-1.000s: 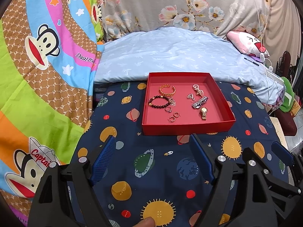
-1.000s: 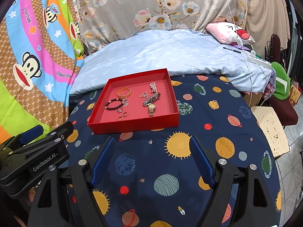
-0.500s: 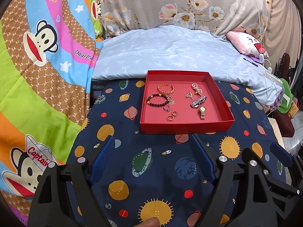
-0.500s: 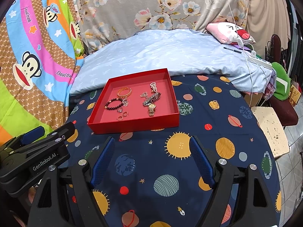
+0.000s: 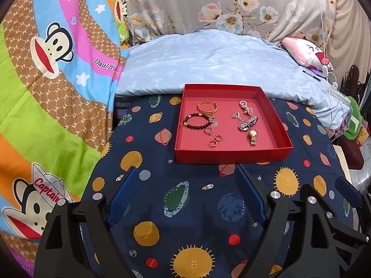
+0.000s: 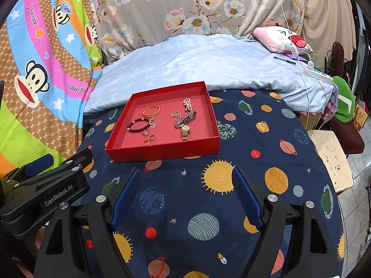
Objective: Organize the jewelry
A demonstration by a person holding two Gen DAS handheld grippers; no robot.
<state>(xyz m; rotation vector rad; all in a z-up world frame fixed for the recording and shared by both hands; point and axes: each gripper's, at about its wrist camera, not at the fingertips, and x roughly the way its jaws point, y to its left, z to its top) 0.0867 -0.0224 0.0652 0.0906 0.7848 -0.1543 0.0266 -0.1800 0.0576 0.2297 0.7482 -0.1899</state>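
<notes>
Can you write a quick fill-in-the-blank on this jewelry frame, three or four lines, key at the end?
1. All the jewelry lies inside a shallow ____ box.
2. The gold watch lies on the box's ____ side in the left wrist view.
3. The dark bead bracelet lies nearer the camera than the ____ bangle.
4. The left gripper and right gripper both have ____ between their fingers.

Missing words: red; right; gold; nothing

Bright, even indoor light; colours vivid, focus sharp throughout. Soft shadows only. Fisheye bending curves the edges, with dark vignetted corners.
</notes>
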